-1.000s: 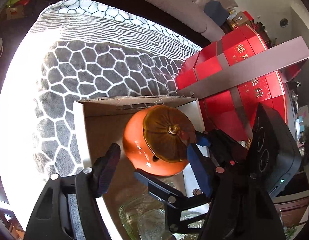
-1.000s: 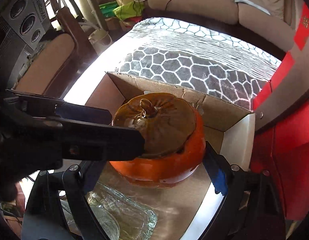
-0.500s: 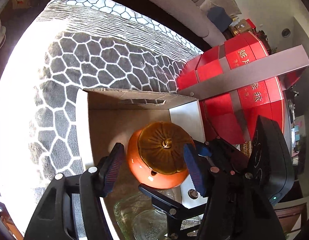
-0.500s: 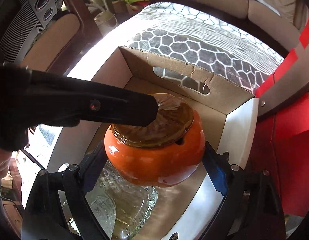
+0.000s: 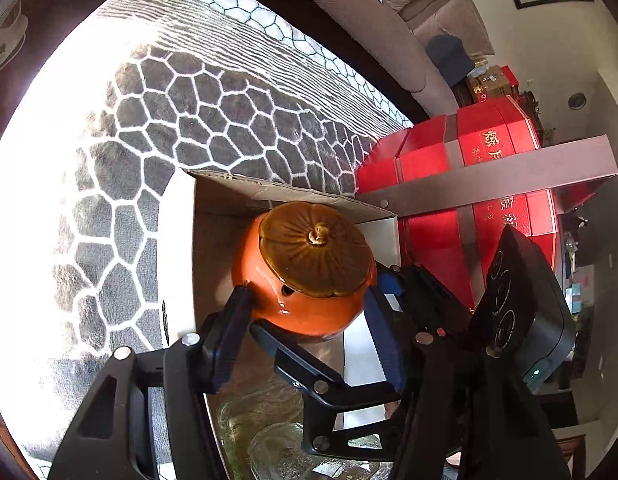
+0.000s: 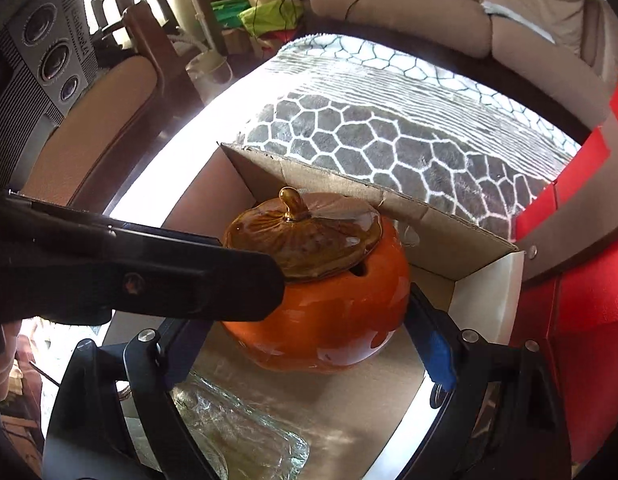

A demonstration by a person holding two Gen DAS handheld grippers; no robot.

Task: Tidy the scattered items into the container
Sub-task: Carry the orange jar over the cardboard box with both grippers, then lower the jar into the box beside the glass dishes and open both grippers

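An orange pumpkin-shaped ceramic jar [image 5: 301, 300] [image 6: 329, 320] with a brown lid hangs over the floor of an open cardboard box [image 5: 177, 260] [image 6: 485, 300]. My right gripper [image 6: 305, 320] is shut on the jar, its blue pads on the jar's two sides. My left gripper [image 5: 308, 300] straddles the same jar and its jaws are closing. Its fingers [image 5: 229, 332] lie close along the jar's flanks, and I see no firm press. In the right wrist view one left finger [image 6: 169, 284] reaches the lid's rim. A clear glass dish [image 5: 261, 420] [image 6: 237, 432] lies in the box's near end.
The box stands on a grey honeycomb rug [image 5: 189, 120] [image 6: 389, 140]. Red gift boxes [image 5: 469, 200] [image 6: 589, 300] crowd its right side. A beige sofa [image 5: 369, 20] [image 6: 429, 8] runs behind the rug, and a wooden chair [image 6: 109, 120] stands to the left.
The left fingers have drawn in closer to the jar's sides. The jar has stayed between the right fingers, now seen more from the side and nearer the box's far wall.
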